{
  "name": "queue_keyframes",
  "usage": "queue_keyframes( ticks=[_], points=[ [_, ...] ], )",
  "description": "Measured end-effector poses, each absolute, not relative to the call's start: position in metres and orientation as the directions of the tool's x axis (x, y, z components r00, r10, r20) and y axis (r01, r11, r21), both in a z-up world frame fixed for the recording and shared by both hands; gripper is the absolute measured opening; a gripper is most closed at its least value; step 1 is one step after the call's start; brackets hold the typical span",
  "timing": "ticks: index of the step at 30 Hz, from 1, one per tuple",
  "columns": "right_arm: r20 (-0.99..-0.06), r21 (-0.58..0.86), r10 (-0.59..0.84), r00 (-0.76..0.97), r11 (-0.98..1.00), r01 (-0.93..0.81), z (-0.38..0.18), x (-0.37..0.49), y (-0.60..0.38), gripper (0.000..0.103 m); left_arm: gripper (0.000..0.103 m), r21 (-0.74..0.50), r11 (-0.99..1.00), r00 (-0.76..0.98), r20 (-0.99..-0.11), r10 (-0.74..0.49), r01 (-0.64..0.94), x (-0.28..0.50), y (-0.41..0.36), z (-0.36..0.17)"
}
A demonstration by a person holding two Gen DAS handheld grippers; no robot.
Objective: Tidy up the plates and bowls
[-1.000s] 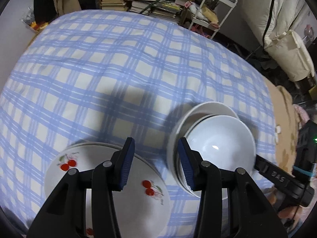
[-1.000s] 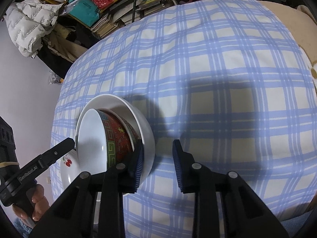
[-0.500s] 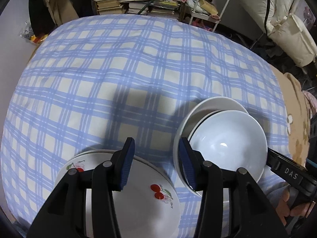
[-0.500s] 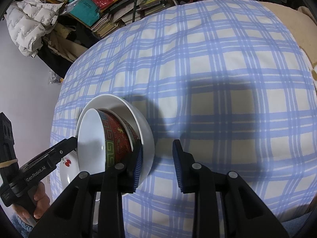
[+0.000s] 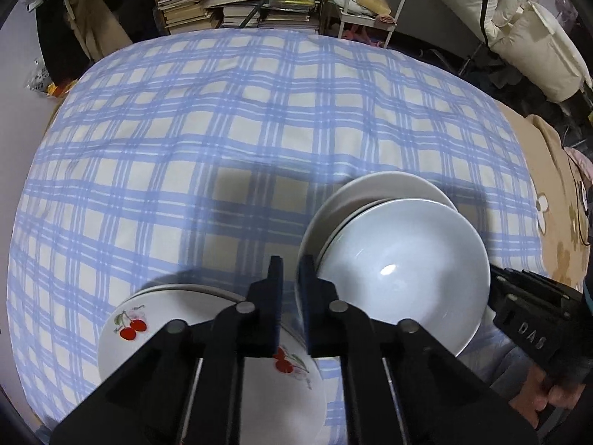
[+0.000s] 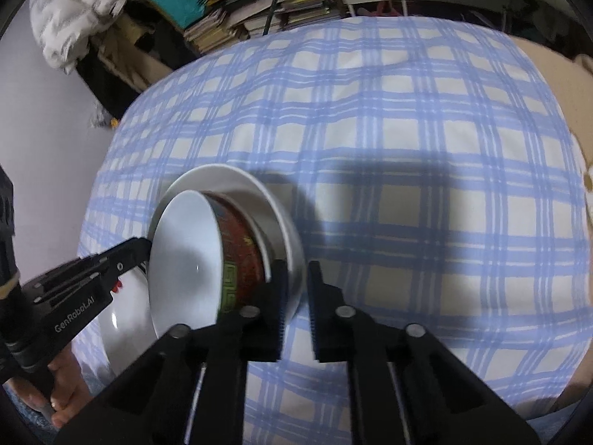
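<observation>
A stack of white plates painted with cherries (image 5: 207,337) lies on the checked cloth at the near left. To its right stands a nest of bowls: a white-lined bowl (image 5: 404,270) with a red patterned outside (image 6: 241,259) sits tilted in a wider white bowl (image 5: 370,193). My left gripper (image 5: 290,285) hangs over the gap between plates and bowls, its jaws shut with nothing between them. My right gripper (image 6: 297,289) is at the bowls' right rim, also shut and empty. Each gripper shows in the other's view, the left gripper (image 6: 92,282) and the right gripper (image 5: 526,319).
The blue and white checked cloth (image 5: 241,129) covers a soft, rounded surface. Beyond its far edge are stacked books (image 5: 237,7) and a white wire rack (image 5: 370,3). A beige flowered blanket (image 5: 556,204) lies at the right. A hand (image 6: 63,400) holds the left gripper's handle.
Both grippers' jaws have gone from apart to shut, with nothing taken between them. The plates and bowls have not moved on the cloth.
</observation>
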State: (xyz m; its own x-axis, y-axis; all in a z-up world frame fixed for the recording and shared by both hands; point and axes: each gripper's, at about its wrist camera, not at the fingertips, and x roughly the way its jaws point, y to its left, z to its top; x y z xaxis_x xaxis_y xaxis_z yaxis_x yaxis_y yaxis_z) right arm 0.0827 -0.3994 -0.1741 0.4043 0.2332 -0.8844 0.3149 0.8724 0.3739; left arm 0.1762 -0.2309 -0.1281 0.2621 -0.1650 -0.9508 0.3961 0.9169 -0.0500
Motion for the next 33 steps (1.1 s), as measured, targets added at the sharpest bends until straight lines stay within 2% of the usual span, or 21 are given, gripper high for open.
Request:
queue_keyframes(
  ticks=[11, 24, 29, 33],
  points=[
    [-0.906, 0.345, 0.218, 0.363, 0.878, 0.332, -0.173, 0.091, -0.397, 0.009, 0.003, -0.213, 0.934, 0.172, -0.948, -0.269, 0.288, 0.193, -0.215, -0.137],
    [-0.910, 0.354, 0.239, 0.339, 0.872, 0.337, -0.177, 0.099, -0.399, 0.012, 0.003, -0.150, 0.928, 0.199, -0.953, -0.228, 0.342, 0.192, -0.223, -0.138],
    [-0.915, 0.340, 0.225, 0.335, 0.877, 0.338, -0.176, 0.098, -0.399, 0.012, 0.003, -0.074, 0.925, 0.231, -0.958, -0.170, 0.372, 0.188, -0.230, -0.137],
    [-0.919, 0.331, 0.207, 0.334, 0.866, 0.375, -0.176, 0.098, -0.397, 0.012, 0.003, -0.082, 0.926, 0.231, -0.957, -0.177, 0.369, 0.188, -0.229, -0.138]
  ],
)
